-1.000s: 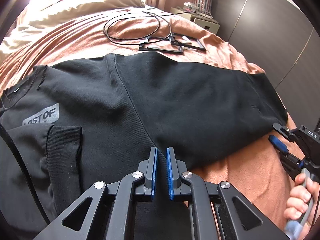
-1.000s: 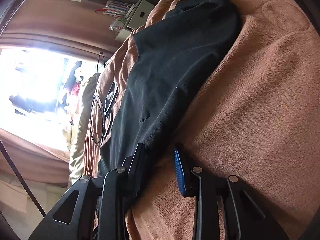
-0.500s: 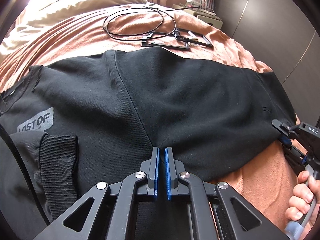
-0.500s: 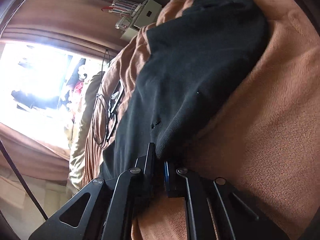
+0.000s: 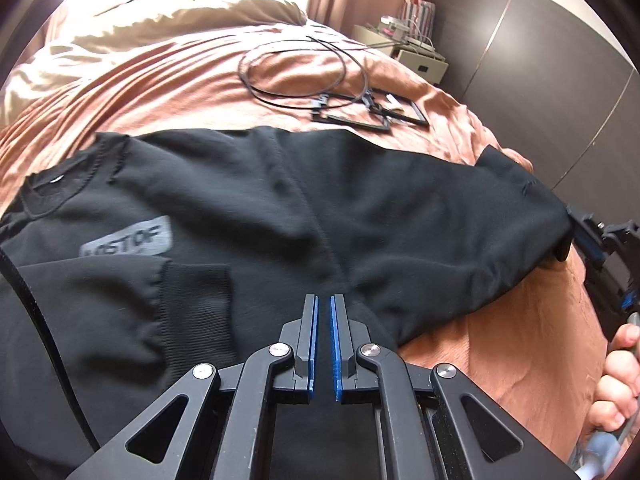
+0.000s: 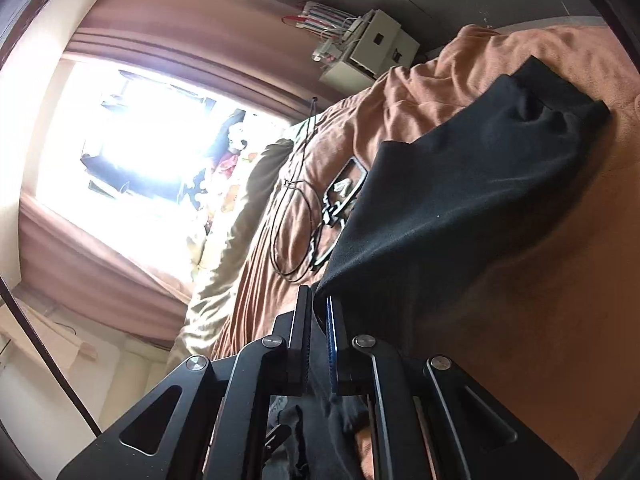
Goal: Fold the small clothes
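A black sweatshirt (image 5: 248, 216) with a grey "LOSTOF" patch (image 5: 128, 240) lies spread on the brown bed cover (image 5: 500, 344). One ribbed cuff (image 5: 200, 304) is folded onto the chest. My left gripper (image 5: 322, 312) is shut on the sweatshirt's near edge. My right gripper (image 6: 318, 312) is shut on the sweatshirt's sleeve (image 6: 460, 200) and holds it raised off the cover. In the left wrist view the right gripper (image 5: 576, 240) shows at the far right, clamped on the sleeve end.
A black cable loop (image 5: 296, 68) and flat black frames (image 5: 372, 112) lie on the cover beyond the sweatshirt. A beige pillow (image 5: 180, 28) lies at the head. A white bedside unit (image 5: 412, 56) and dark wardrobe doors (image 5: 540, 60) stand to the right.
My right gripper closed on the sleeve edge and lifted it off the cover. My left gripper closed on the sweatshirt's near edge. The sleeve has bunched toward the body.
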Motion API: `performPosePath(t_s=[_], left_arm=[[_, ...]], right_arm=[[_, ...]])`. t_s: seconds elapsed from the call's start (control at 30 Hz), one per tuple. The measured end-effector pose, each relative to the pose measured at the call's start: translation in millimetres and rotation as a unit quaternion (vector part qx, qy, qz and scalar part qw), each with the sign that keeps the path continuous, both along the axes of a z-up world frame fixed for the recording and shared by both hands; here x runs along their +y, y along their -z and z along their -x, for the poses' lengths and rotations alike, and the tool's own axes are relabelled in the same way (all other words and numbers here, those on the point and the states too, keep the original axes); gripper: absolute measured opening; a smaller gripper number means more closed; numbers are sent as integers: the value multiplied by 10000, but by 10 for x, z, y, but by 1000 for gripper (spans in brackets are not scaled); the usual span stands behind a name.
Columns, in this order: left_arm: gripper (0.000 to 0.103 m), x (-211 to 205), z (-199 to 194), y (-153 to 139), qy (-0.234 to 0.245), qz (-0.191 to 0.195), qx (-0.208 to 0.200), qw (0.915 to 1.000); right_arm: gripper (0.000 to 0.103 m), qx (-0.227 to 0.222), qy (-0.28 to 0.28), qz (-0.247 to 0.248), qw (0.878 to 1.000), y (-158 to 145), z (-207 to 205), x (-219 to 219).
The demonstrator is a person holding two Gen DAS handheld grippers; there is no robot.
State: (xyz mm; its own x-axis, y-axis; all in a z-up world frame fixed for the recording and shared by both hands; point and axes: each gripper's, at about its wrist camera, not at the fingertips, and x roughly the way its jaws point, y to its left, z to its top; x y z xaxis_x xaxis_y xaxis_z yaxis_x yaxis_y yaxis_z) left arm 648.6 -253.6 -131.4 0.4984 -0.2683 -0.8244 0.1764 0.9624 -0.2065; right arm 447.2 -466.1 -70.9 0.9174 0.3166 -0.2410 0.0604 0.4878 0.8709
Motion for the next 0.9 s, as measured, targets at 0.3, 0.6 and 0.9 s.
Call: performPosePath(t_s=[0.3, 0.6, 0.9], left_arm=[[6, 531, 136, -156, -252, 1, -81, 9997], [6, 1120, 276, -290, -569, 41, -145, 9983], [6, 1736, 453, -331, -910, 124, -177, 9956]], right_arm=[[4, -302, -509, -161, 9981, -19, -115, 444], [4, -510, -1268, -148, 9905, 21, -727, 996], [4, -318, -1879, 136, 9816, 185, -1304, 1556]])
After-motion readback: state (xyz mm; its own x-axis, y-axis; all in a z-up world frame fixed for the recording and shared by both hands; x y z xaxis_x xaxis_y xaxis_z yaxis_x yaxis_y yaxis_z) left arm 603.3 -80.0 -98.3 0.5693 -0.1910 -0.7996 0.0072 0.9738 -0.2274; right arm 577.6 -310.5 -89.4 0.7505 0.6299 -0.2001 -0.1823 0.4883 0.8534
